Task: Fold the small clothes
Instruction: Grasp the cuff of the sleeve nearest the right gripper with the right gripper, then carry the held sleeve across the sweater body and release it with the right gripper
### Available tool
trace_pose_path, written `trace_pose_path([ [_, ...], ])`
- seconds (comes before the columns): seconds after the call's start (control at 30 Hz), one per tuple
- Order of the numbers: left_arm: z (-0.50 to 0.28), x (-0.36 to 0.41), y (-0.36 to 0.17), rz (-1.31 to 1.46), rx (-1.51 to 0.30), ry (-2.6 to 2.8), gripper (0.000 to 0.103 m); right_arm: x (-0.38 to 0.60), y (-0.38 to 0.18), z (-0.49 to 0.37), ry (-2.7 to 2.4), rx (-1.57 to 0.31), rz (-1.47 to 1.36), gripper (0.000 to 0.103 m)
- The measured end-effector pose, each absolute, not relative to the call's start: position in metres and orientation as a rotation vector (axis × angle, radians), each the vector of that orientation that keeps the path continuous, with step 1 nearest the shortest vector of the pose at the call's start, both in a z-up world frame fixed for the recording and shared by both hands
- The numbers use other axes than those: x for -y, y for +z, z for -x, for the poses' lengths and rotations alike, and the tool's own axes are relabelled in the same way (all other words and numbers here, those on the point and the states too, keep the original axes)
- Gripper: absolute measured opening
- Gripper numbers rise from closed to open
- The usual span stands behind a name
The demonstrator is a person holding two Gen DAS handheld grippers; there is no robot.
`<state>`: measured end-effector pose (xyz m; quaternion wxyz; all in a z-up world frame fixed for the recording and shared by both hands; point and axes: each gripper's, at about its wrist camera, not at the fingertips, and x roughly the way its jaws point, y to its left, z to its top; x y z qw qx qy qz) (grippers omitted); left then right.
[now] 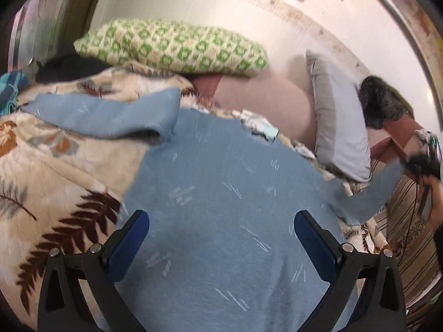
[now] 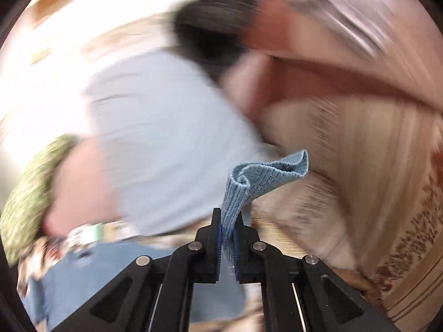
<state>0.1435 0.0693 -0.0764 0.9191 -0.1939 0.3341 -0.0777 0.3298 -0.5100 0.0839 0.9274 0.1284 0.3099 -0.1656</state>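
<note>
Cream fleece blanket with brown and grey leaf print (image 1: 55, 166) covers the bed. Green-and-cream patterned pillow (image 1: 171, 47) lies at the white wall; grey rectangular pillow (image 1: 337, 121) leans further right, pink sheet (image 1: 263, 102) between them. Dark furry item (image 1: 382, 102) beside grey pillow.
</note>
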Motion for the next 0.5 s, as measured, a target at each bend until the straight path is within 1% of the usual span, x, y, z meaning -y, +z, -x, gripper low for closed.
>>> trace_pose_path([
  [0.1,-0.139,-0.094,-0.082,0.498,-0.692,-0.172,0.103,0.417,0.102,-0.344,-0.209,-0.625,-0.209,0.007],
  [0.23,-0.139,-0.129,-0.082,0.643,-0.673,-0.175,0.103,0.293,0.087,-0.366,-0.060,-0.656,-0.130,0.007],
  [0.3,-0.140,-0.141,-0.082,0.666,-0.660,-0.163,0.103,0.228,0.061,-0.375,0.014,-0.697,-0.096,0.007],
  [0.5,-0.149,-0.153,-0.090,0.743,-0.691,-0.162,0.103,0.108,-0.033,-0.386,0.118,-0.814,-0.023,0.008],
])
